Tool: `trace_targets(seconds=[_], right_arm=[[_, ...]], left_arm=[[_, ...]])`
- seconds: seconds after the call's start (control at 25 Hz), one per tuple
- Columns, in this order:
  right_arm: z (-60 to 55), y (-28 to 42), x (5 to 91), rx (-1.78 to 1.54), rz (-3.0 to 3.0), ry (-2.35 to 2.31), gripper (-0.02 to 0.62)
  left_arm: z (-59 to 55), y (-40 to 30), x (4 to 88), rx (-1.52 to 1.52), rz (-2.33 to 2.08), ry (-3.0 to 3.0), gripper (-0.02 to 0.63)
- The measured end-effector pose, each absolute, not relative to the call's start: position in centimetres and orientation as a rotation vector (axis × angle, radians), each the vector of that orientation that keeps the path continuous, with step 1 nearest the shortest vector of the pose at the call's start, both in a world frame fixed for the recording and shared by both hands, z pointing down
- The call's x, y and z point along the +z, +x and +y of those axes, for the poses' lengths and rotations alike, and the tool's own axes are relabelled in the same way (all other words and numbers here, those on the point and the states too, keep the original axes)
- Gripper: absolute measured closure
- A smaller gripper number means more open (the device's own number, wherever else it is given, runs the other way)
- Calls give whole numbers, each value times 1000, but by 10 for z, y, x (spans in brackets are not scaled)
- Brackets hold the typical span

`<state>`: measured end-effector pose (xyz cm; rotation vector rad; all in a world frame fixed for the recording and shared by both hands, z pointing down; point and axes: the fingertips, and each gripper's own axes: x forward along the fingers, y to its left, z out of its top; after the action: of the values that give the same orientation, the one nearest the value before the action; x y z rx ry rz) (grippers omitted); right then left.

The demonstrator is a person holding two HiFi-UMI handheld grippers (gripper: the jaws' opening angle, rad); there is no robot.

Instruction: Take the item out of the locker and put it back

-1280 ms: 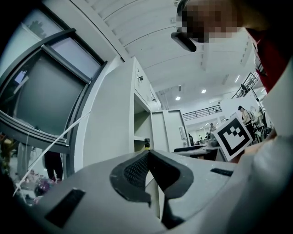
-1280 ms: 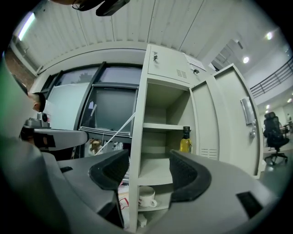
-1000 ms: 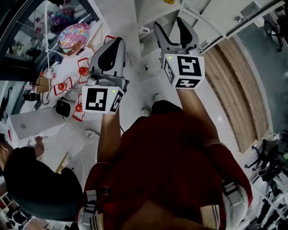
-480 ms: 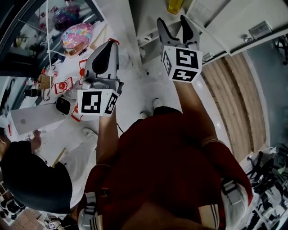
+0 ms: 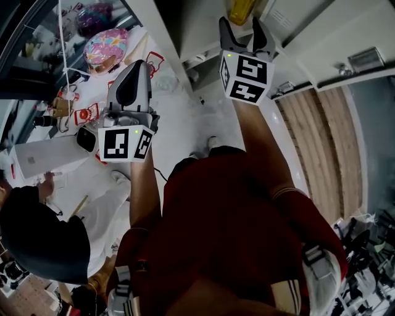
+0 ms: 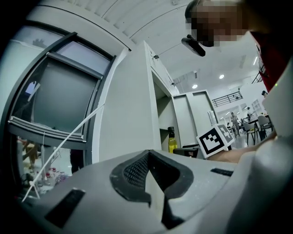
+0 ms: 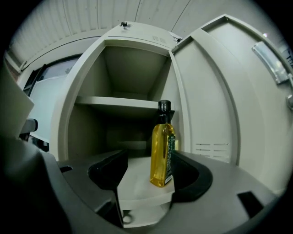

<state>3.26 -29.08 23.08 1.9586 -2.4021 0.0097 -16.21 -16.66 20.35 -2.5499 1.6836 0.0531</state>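
A yellow oil bottle [image 7: 162, 148] with a black cap stands upright on the lower shelf of the open locker [image 7: 123, 104]. My right gripper [image 7: 146, 171] is open and points into the locker. The bottle stands just ahead of its jaws, nearer the right one, and is not gripped. In the head view the bottle [image 5: 241, 8] shows at the top edge, just beyond the right gripper [image 5: 242, 32]. My left gripper [image 5: 132, 79] hangs back to the left, outside the locker, shut on nothing. From the left gripper [image 6: 149, 176] view the bottle [image 6: 171, 142] shows inside the locker.
The locker door [image 7: 215, 91] stands swung open to the right. A table [image 5: 92, 80] with a pink item [image 5: 103, 48] and several red-framed objects lies left of the left gripper. A person in black [image 5: 43, 234] sits at the lower left.
Both grippers have moved forward toward the locker. The right gripper has come up close to the bottle, which has come into the head view.
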Motion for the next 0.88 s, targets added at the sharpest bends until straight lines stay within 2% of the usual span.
trace_targets(seconds=[0.88], right_arm=[[-342, 35, 254, 16, -2177, 2081, 308]], left_arm=[[-202, -178, 213, 79, 1616, -2627, 600]])
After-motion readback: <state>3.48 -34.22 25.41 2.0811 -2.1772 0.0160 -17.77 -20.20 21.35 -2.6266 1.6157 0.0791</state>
